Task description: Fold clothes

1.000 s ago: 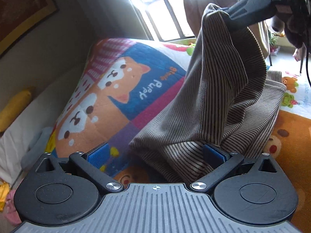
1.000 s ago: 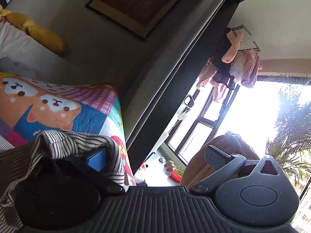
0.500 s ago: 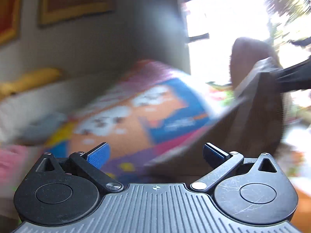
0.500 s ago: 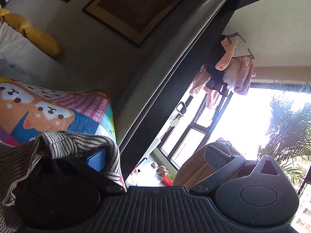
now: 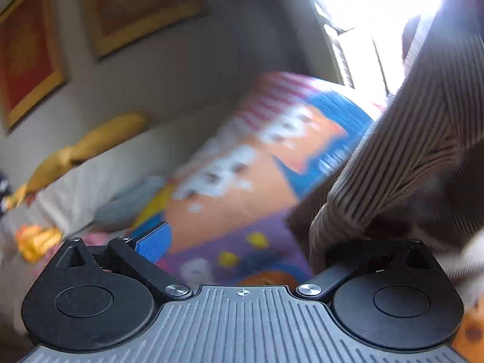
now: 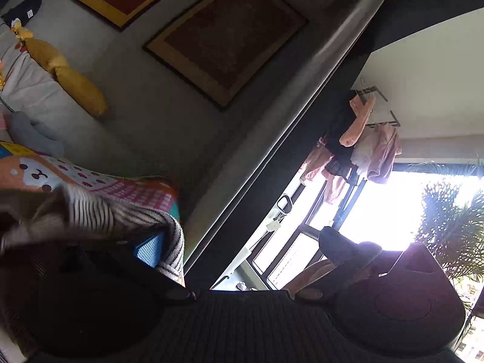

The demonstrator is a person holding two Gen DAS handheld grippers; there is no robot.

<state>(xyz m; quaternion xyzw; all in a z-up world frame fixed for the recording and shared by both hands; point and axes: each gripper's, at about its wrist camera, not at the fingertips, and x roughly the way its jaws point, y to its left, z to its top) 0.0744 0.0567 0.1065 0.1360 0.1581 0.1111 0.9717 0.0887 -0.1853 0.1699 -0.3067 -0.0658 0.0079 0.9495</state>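
Observation:
A brown-and-white striped garment point(image 5: 402, 157) hangs down the right side of the left wrist view, over the cartoon-dog quilt point(image 5: 260, 163). Its lower fold covers the right finger of my left gripper point(image 5: 248, 242), which is open; only the left blue pad point(image 5: 151, 242) shows bare. In the right wrist view the same striped garment point(image 6: 121, 214) drapes over the left finger of my right gripper point(image 6: 242, 246). That gripper is open too, its right finger point(image 6: 335, 245) free against the window. The right view points up at the wall and window.
A white bed with yellow pillows point(image 5: 90, 145) and a grey cushion point(image 5: 127, 202) lies left of the quilt. Framed pictures point(image 6: 224, 39) hang on the wall. A bright window with a rack of hanging laundry point(image 6: 360, 151) and a plant point(image 6: 450, 230) stands at the right.
The left gripper swung up and left with much blur, and the striped garment now lies over its right finger. The right gripper tilted further upward, the garment still draped on its left finger.

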